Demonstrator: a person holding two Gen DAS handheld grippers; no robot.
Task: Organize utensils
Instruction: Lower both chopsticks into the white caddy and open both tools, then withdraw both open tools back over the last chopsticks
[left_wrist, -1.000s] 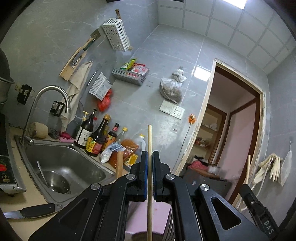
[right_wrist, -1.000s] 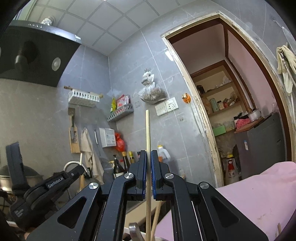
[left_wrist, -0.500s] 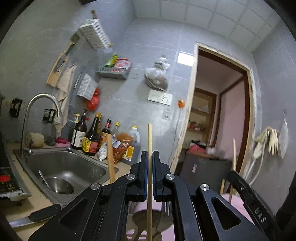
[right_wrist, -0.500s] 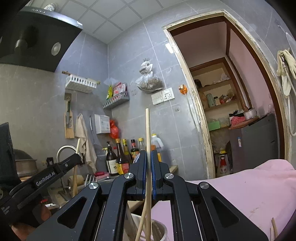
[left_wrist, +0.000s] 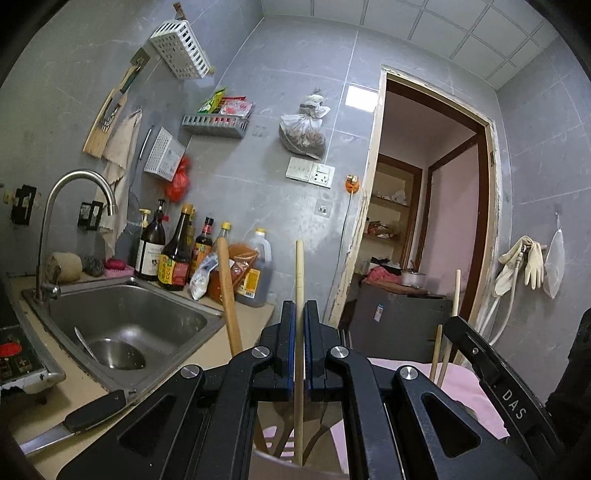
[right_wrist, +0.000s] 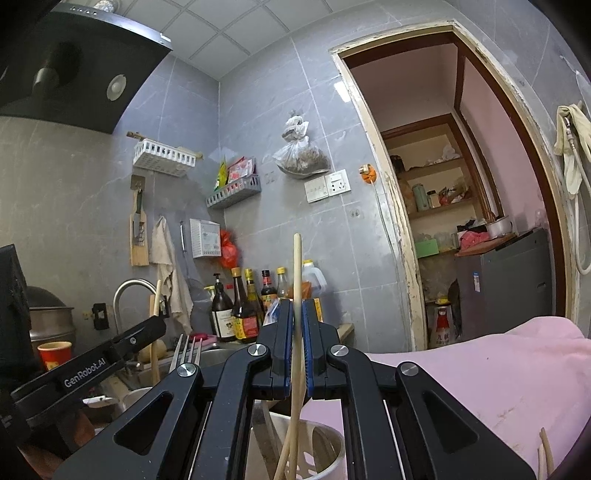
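My left gripper (left_wrist: 299, 306) is shut on an upright wooden chopstick (left_wrist: 299, 266). The stick's lower end reaches into a utensil holder (left_wrist: 273, 461) just below the jaws. A thicker wooden handle (left_wrist: 229, 295) stands up from that holder. My right gripper (right_wrist: 296, 306) is shut on another chopstick (right_wrist: 296, 258), which runs down into the white holder (right_wrist: 328, 439) beside a second, leaning stick. A fork (right_wrist: 188, 349) pokes up at the left. Each gripper shows in the other's view: the left gripper (right_wrist: 110, 358) and the right gripper (left_wrist: 498, 391).
A steel sink (left_wrist: 122, 317) with a tap lies at the left, with sauce bottles (left_wrist: 177, 254) behind it. A black-handled knife (left_wrist: 85, 410) rests on the counter edge. A pink cloth (right_wrist: 498, 369) covers the surface at the right. A doorway (left_wrist: 436, 206) opens beyond.
The left gripper has sunk and rolled, so the holder and its utensils now show under its jaws. In the right wrist view the white holder has come into sight below the held chopstick.
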